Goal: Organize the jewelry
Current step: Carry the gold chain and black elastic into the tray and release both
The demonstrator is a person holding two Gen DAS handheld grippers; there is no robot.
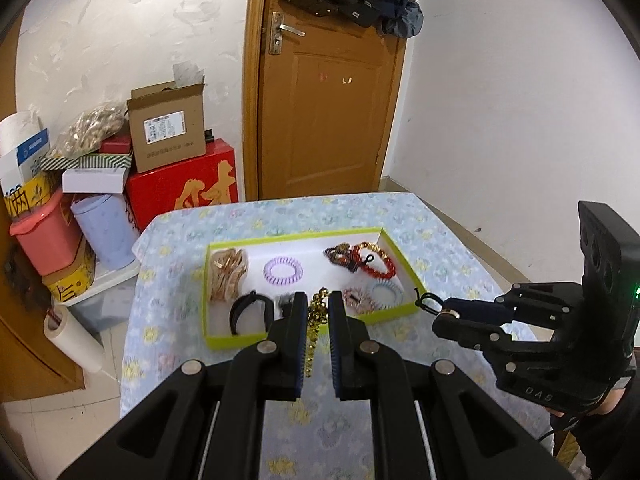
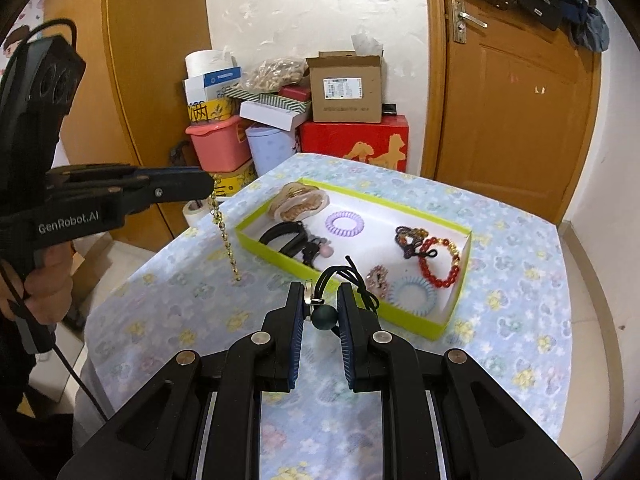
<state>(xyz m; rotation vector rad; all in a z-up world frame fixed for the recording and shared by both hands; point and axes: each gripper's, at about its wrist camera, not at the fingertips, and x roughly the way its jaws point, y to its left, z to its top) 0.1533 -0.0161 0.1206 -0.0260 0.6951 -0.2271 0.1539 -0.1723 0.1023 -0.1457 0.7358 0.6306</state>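
Left gripper (image 1: 317,312): jaws nearly closed on the top end of a gold bead chain (image 2: 224,236); the chain hangs straight down from them, its lower end just above the worktop (image 2: 520,280), to the left of the tray.
Right gripper (image 2: 322,300): jaws drawn in on a black cord piece (image 2: 352,280) with a dark round bead (image 2: 324,315) and a small metal clasp; the cord loop sticks out past the tips, over the near wall of the tray.
Tray (image 1: 392,314): shallow, white inside with yellow-green walls, lying on the worktop's floral blue cloth.
Tray, far left corner: a heap of pale gold bangles (image 1: 229,276).
Tray, far middle: a purple spiral hair tie (image 1: 283,270).
Tray, far right: a red bead bracelet (image 2: 438,264) touching a dark beaded piece (image 2: 408,240).
Tray, near right: a pale blue spiral hair tie (image 2: 412,290) beside a pink sparkly ring-shaped piece (image 2: 378,278).
Tray, near left: a black band (image 2: 282,236), with a small black-and-pink piece just beside it.
Holder: a person's hand (image 2: 44,280) grips the left gripper's handle.
Beyond the worktop: stacked boxes (image 1: 166,136) and a wooden door (image 1: 320,80).
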